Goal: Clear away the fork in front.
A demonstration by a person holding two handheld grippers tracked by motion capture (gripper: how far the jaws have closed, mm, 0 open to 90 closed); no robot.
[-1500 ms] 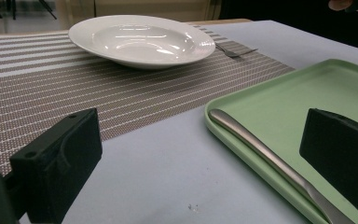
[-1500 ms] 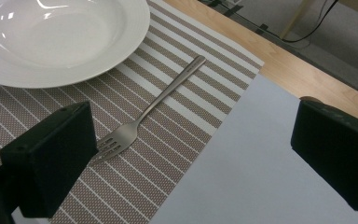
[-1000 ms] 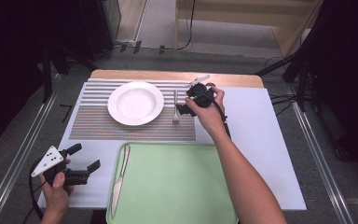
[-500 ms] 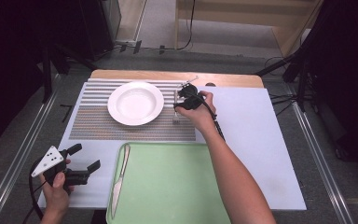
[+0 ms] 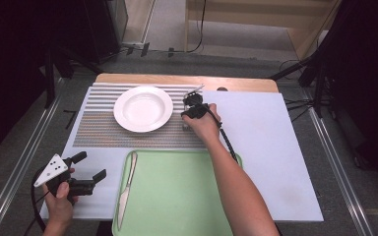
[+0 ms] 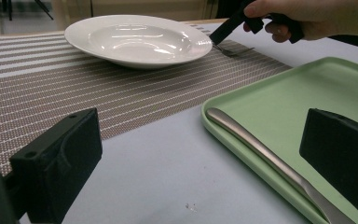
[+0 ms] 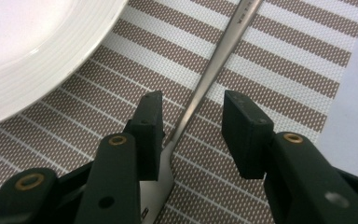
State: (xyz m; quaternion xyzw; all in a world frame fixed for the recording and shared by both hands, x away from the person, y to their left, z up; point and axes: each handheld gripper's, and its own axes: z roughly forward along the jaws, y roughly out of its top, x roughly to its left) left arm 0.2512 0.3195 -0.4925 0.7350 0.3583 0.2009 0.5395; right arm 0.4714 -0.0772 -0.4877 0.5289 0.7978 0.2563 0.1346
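A silver fork (image 7: pixel 214 70) lies on the striped placemat (image 5: pixel 98 128), just right of the white plate (image 5: pixel 142 108). My right gripper (image 7: pixel 193 105) points down over the fork's neck. Its jaws have just been closing and now straddle the fork, with a gap still showing at the right pad. The left gripper view shows that gripper's tip touching down by the fork's tines (image 6: pixel 233 50). My left gripper (image 5: pixel 91 165) rests open and empty near the table's front left corner. A table knife (image 5: pixel 126 189) lies along the left edge of the green tray (image 5: pixel 177 196).
The white plate (image 6: pixel 135 39) sits close beside the fork, its rim (image 7: pixel 28 46) a finger's width from the right gripper. A pale blue mat (image 5: pixel 266 147) covers the table's right half. Cables trail from both grippers.
My right hand has shifted left and sunk toward the placemat beside the plate, and its jaws stand narrower around the fork. The left hand has kept still.
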